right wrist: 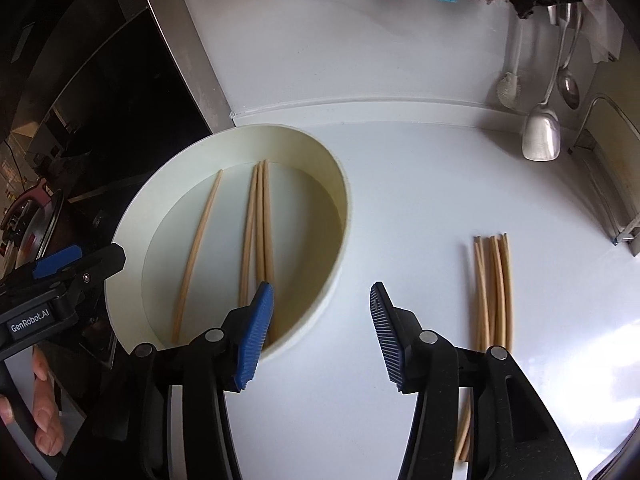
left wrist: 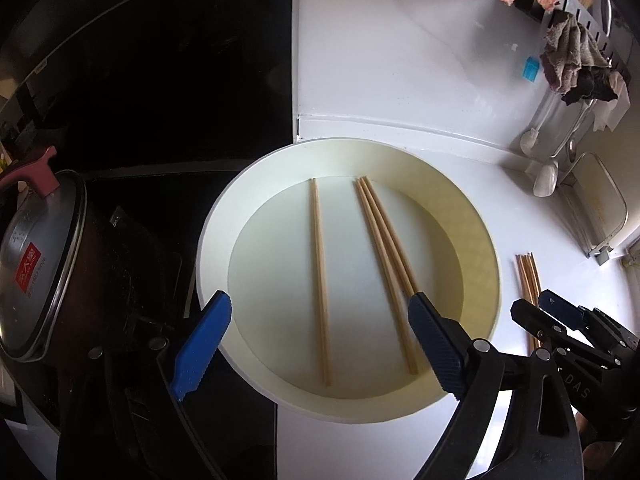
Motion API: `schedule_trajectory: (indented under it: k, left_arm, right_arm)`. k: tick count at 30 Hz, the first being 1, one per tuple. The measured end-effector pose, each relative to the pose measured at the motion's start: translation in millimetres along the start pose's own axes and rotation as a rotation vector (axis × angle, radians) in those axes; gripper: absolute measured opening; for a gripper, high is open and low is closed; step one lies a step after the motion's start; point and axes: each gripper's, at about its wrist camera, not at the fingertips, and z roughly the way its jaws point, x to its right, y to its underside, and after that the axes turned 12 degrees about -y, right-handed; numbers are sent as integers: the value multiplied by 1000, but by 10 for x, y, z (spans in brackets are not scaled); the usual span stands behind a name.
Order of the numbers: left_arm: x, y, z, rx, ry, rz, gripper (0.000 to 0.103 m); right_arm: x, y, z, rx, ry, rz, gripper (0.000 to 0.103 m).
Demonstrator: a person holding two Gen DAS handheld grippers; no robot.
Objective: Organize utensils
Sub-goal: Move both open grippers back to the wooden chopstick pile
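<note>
A round cream tray (left wrist: 208, 240) sat at the left edge of the white counter (left wrist: 380, 92), where the counter met the dark stove surface (left wrist: 160, 80). Inside it lay wooden chopsticks: a single chopstick (left wrist: 320, 280) toward the tray's left side, and a close group of chopsticks (left wrist: 386, 268) just to its right, which looked like three sticks in the right wrist view, though the left wrist view made the count hard to settle.

The left gripper (left wrist: 320, 344) hovered over the near rim of the tray with its blue fingers (left wrist: 202, 340) spread wide and nothing between them. The right gripper (right wrist: 318, 336) hung over the counter just beside the tray's right wall, its jaws likewise apart and holding nothing; its left finger overlapped the tray's near rim in the picture.

A loose bundle of chopsticks (right wrist: 492, 288) lay on the bare counter toward the right, well apart from the tray.

Along the back edge hung a ladle (right wrist: 542, 132), a spoon (right wrist: 568, 84), a white brush (right wrist: 509, 88) and some cloths (left wrist: 572, 60). A lidded pot (left wrist: 36, 264) stood on the stove at the far left.
</note>
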Motion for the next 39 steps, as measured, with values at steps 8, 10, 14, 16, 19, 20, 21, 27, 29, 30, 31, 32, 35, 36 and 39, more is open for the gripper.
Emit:
schedule_trajectory:
  k: [8,10,14,16,19,20,21,27,29,30,31,32,35,36,39]
  left_arm:
    - [576,192,-254,24,49,30,89]
    - [735,229,-308,29,66,28,89]
    - [1080,298,-395,51,83,36,89]
    - [1258,346,-420,65,84,53,89]
    - [1519,430,-412,78,76,79,89]
    - [1593,459,-406,79,71,87,89]
    - [1659,486,-399,83,69,93,89]
    - [1967,630,-271,113,55,91,91]
    - [2035,670,-190,119,55,85,91]
    - [2069,693,-143,116,57,83,91]
    - [2095,712,-105,112,63,81,91]
    - [2119,738,-71,111,64,78,91]
    - [2177,796,15,106,47,84,91]
    - [2180,807,38,102,39,84,91]
    - [2142,836,73,98,31,72,91]
  right_arm:
    - [575,349,-537,49,97,17,53]
    - [759,428,-660,54,125,30,53]
    - [1097,562,-803,52,169,52,54]
    - [1248,630,-829,47,180,61,54]
    - [1444,723,-836,41,184,68,54]
    - [1498,750,-827,38,185,68,54]
    - [1545,777,-818,36,187,63,54]
    - [1732,848,-612,56,161,31,58]
    - [1777,879,-518,66,146,26,58]
    - [1795,889,-470,65,142,23,58]
    - [1803,895,-420,60,141,17,58]
    - [1807,900,-382,62,137,11,58]
    - [1831,907,-287,75,122,2,58]
    - [1837,905,-249,72,121,0,58]
    - [1852,867,-193,75,115,-2,58]
